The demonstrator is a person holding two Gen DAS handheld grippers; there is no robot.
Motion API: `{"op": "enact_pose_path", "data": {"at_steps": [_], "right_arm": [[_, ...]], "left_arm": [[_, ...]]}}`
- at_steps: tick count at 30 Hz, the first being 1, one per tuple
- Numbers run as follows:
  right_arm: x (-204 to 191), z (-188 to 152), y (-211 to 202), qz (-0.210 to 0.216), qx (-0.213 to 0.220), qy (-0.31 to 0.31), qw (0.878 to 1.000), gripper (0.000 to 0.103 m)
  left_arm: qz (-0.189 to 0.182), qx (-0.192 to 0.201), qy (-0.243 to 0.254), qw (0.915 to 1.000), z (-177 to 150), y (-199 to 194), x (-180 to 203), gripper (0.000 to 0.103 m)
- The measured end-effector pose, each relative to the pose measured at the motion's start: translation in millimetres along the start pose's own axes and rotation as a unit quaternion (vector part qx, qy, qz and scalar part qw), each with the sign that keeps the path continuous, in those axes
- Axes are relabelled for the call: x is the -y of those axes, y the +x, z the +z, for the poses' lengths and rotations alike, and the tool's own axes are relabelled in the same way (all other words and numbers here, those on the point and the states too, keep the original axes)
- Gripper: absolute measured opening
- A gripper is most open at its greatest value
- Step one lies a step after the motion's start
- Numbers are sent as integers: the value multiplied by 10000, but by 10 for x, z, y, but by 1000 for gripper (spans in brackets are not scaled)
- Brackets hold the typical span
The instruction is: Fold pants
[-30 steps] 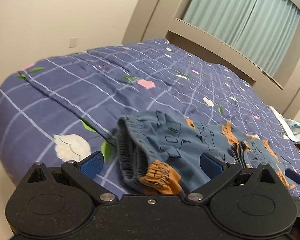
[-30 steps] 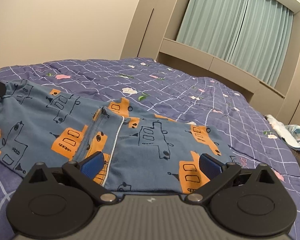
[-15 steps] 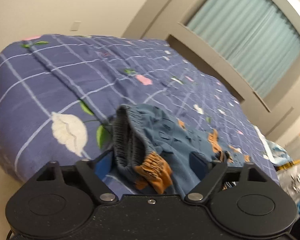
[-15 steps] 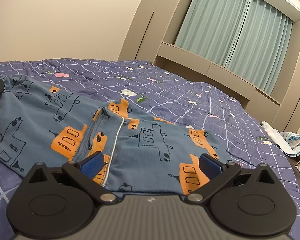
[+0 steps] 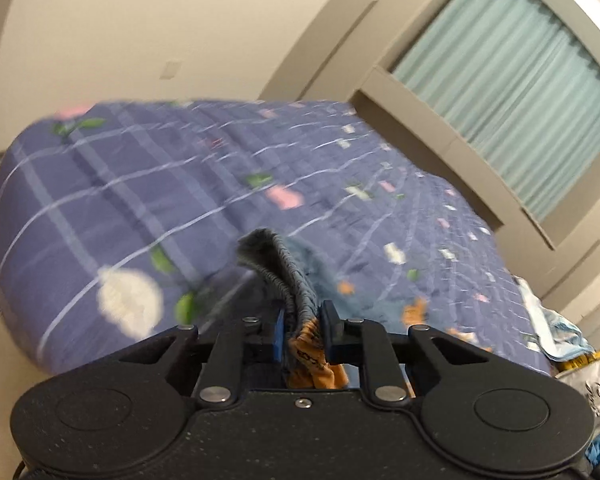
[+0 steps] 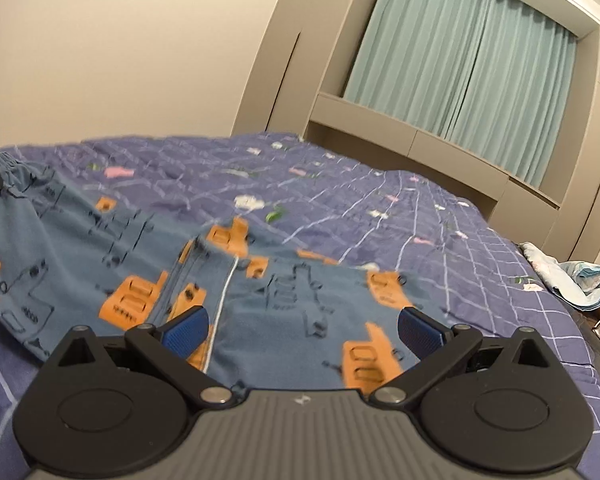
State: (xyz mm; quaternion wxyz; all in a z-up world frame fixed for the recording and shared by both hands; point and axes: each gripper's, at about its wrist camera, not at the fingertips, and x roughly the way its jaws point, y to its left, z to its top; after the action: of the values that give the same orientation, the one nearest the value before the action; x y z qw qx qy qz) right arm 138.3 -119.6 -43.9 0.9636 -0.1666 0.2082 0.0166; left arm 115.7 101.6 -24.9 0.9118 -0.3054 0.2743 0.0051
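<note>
Between the blue pads of your left gripper (image 5: 302, 330) sits the gathered waistband (image 5: 278, 276) of the pants (image 6: 260, 292) — the jaws have just been closing, and they now clench the fabric, with a fold of orange print bunched just behind the pads. Ahead of that gripper the waistband stands up in a ridge, raised off the quilt (image 5: 140, 184); the rest of the garment trails away to the gripper's right and forward, blurred.

Under and ahead of your right gripper (image 6: 302, 330) the pants lie spread on the quilt — blue cloth with orange vehicle prints and a white seam line (image 6: 225, 292) running forward from just inside the left pad. This gripper is released: its jaws stand wide, both pads above the fabric, and whether they touch it cannot be told. Far to its left, the waistband end of the pants is lifted, and a dark part of the left gripper shows at the frame's edge there.

Beyond both grippers the quilt reaches to a headboard ledge (image 6: 420, 136) and a curtain (image 6: 460, 52). Right of the right gripper, well apart, crumpled light cloth (image 6: 580, 280) lies at the bed's edge.
</note>
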Motion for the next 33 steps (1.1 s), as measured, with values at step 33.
{"op": "enact_pose_path", "data": {"at_steps": [33], "right_arm": [[1837,-673,-320,-1745,-649,1377,9728,103]], "left_arm": [[-1392,-1655,2836,9343,-1143,1363,2682,33]]}}
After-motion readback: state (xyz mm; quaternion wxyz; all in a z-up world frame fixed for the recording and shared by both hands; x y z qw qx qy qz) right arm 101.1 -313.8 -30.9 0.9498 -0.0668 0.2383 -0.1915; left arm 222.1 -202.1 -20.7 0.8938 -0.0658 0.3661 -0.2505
